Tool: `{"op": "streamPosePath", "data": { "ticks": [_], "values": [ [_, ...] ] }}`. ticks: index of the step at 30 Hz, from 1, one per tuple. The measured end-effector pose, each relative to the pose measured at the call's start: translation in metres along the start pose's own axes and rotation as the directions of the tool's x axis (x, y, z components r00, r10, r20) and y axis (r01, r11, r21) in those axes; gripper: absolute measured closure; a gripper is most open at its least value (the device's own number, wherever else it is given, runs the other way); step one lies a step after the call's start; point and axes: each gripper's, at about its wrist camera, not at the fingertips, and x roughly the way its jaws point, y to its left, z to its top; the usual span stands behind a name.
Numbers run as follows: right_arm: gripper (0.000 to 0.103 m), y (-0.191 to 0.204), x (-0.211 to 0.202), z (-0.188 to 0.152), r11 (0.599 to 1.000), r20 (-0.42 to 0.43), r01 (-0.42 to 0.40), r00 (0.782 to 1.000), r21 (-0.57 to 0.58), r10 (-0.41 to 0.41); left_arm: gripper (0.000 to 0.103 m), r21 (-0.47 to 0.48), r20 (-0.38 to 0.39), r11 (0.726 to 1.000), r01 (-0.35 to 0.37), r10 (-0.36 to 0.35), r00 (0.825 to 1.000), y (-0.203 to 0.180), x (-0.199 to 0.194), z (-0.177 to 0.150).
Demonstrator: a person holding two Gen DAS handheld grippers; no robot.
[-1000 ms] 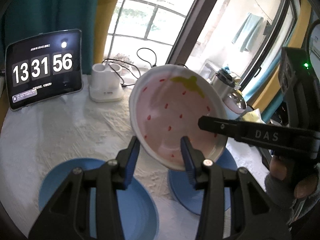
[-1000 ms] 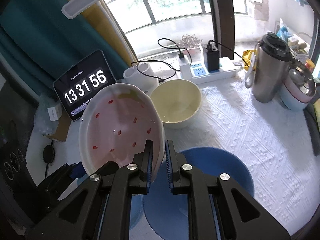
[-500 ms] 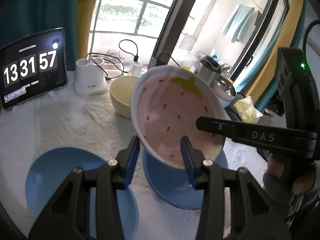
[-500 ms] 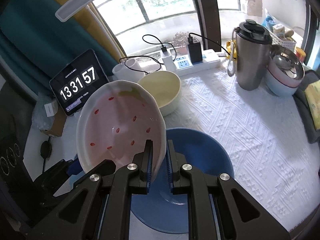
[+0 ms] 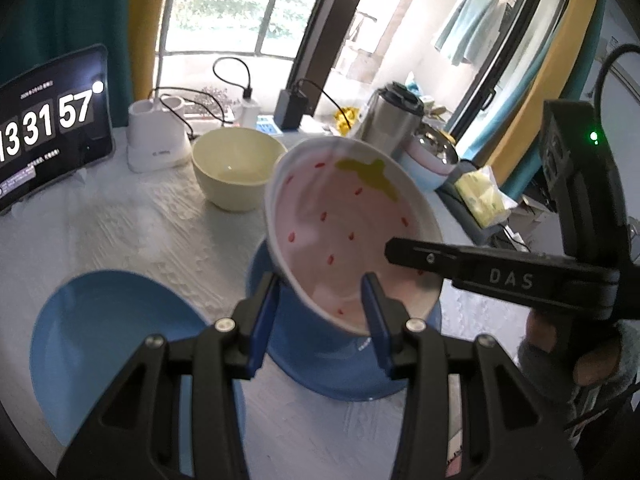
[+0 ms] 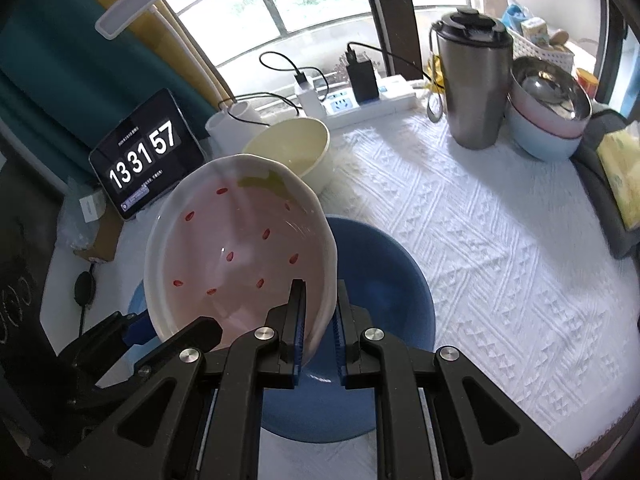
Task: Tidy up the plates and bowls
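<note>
A: The right gripper (image 6: 318, 330) is clamped on the near rim of the pink strawberry-painted ceramic plate (image 6: 240, 248), holding it tilted in the air. Over the last second it has carried the plate rightward, so the plate now hangs above the round blue plate (image 6: 384, 280) just ahead of the gripper, where a second ago it hid the pale yellow bowl (image 6: 296, 148) beyond.

B: And the left gripper (image 5: 318, 320)?

A: Spread wide, gripping nothing. The strawberry plate's lower edge sits between its fingers without clear contact. To that gripper's left lies a second blue plate (image 5: 104, 344) on the white-clothed desk (image 6: 500, 248).

B: So what does that mean?

A: I judge stacking on the blue plate is next: lower and level it.

B: What's unclear?

A: The strawberry plate hides much of the blue one beneath, so the gap between them can't be read. The left view is motion-blurred, and the second blue plate is cut off by the gripper body.
</note>
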Motion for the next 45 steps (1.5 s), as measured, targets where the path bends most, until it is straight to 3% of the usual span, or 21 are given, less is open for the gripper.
{"op": "streamPosePath", "data": {
  "ticks": [23,45],
  "values": [
    [0.089,-0.029,0.012,-0.024,0.999,-0.077,0.036,0.996,0.027,-0.034,0.06,0.085,-0.082,0.996,-0.016,0.023,0.996,-0.021,0.025,-0.023],
    [0.088,-0.028,0.033,-0.022,0.995,-0.126,0.096,0.987,-0.04,-0.101,0.058,0.063,-0.136,0.998,0.001,0.008,0.991,-0.014,0.032,-0.025]
  ]
}}
